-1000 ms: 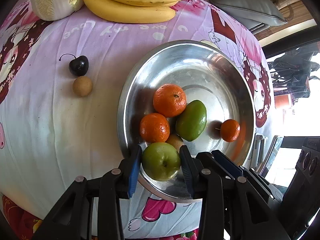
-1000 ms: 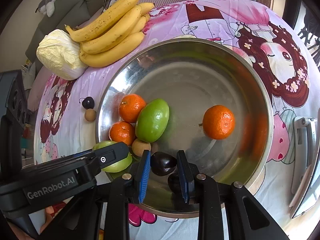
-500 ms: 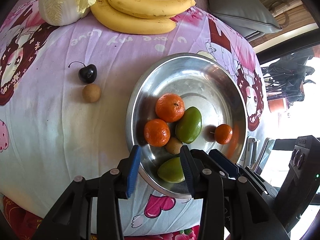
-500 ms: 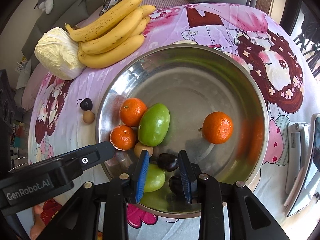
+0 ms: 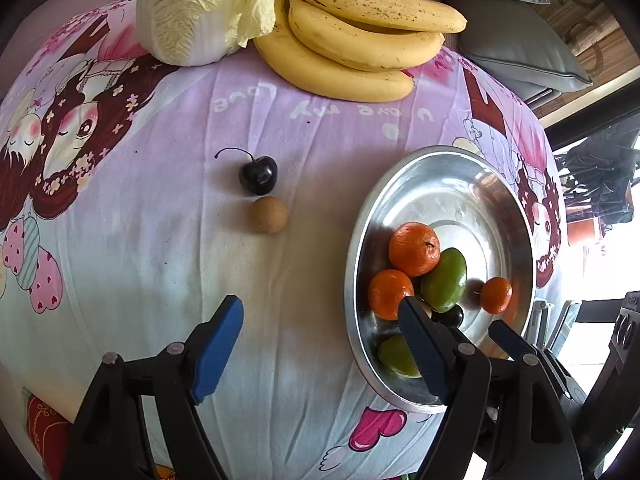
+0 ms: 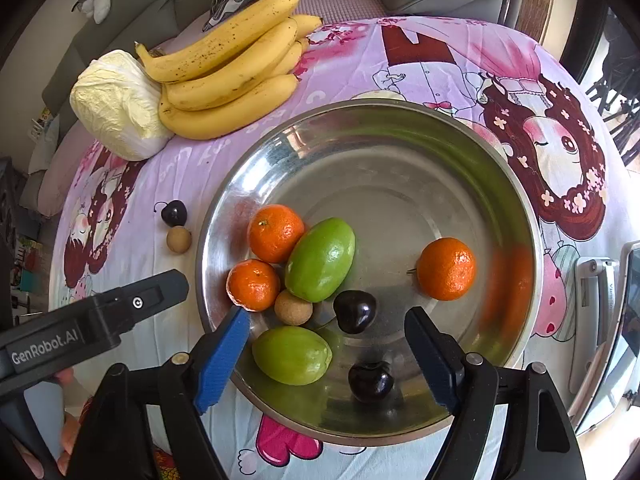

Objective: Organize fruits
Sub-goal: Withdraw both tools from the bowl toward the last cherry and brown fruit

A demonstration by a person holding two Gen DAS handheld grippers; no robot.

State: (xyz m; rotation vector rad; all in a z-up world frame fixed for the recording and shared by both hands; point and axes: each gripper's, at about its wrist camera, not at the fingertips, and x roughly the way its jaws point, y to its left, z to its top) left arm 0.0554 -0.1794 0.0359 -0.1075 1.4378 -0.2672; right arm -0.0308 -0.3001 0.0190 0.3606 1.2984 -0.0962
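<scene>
A steel bowl (image 6: 400, 128) (image 5: 448, 184) holds three oranges (image 6: 446, 269), two green fruits (image 6: 320, 259), a tan longan (image 6: 293, 307) and two dark cherries (image 6: 355, 311). My right gripper (image 6: 326, 348) is open and empty over the bowl's near rim, above a green fruit (image 6: 292, 355) and a cherry (image 6: 370, 382). My left gripper (image 5: 322, 346) is open and empty over the cloth, left of the bowl. A dark cherry (image 5: 258, 175) and a tan longan (image 5: 268, 214) lie on the cloth ahead of it.
A bunch of bananas (image 5: 352, 48) (image 6: 228, 76) and a cabbage (image 5: 200, 8) (image 6: 116, 104) lie at the far side of the pink cartoon cloth (image 5: 120, 240). Grey cushions (image 5: 516, 40) sit behind. A phone stand (image 6: 596, 312) is right of the bowl.
Both grippers have opened wide. The left let go of the green fruit and swung left away from the bowl. The right let go of the cherry, which now lies in the bowl.
</scene>
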